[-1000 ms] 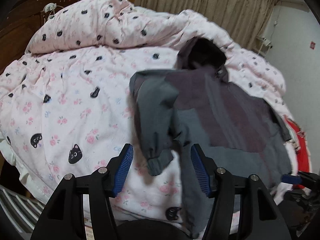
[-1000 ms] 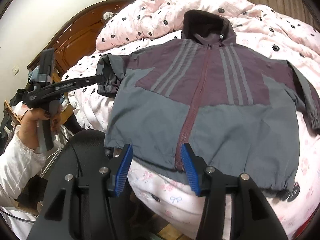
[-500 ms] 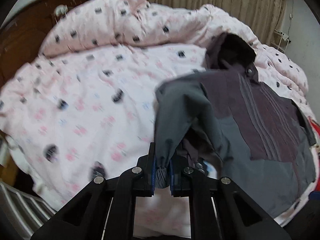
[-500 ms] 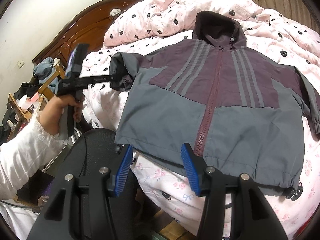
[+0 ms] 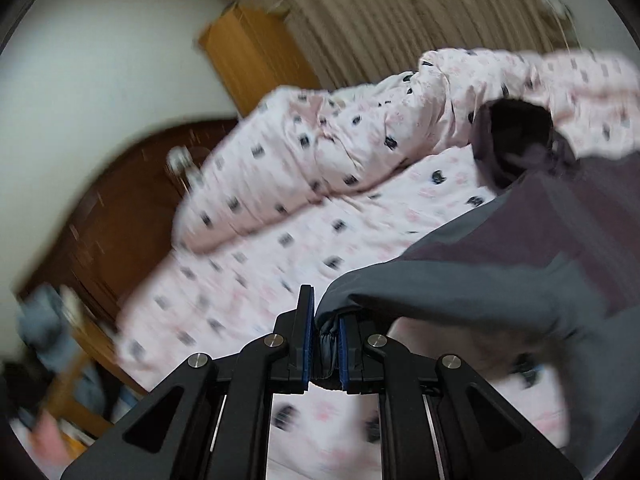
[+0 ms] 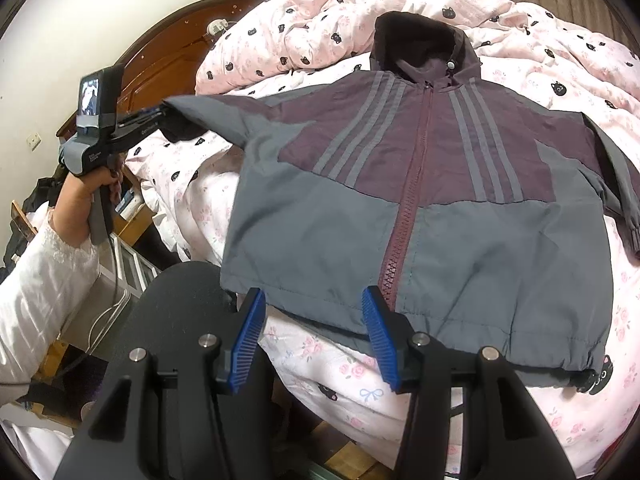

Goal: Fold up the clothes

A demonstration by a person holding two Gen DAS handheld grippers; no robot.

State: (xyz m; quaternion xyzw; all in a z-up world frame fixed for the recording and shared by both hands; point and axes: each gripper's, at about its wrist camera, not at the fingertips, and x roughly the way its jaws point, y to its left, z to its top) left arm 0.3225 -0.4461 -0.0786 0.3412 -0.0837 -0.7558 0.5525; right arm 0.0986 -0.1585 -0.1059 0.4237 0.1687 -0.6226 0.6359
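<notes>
One sleeve cuff [image 5: 326,344] clamped in left hand-held gripper [image 5: 324,350], now pulled outward off jacket [image 6: 420,208]; right hand-held gripper [image 6: 316,344] stays wide.

Open bed [image 6: 192,184] left of jacket [image 6: 460,216]; bunched duvet [image 6: 304,28] blocks far side, headboard [image 6: 168,60] beyond.

The jacket [image 6: 460,208] lay on the quilt [image 6: 304,28], hood far, hem near; the headboard [image 6: 168,60] stood far left.

Home bedroom: bed with pink cat-print duvet [image 6: 320,20], wooden headboard [image 6: 172,56], probably curtains [image 5: 400,20].
</notes>
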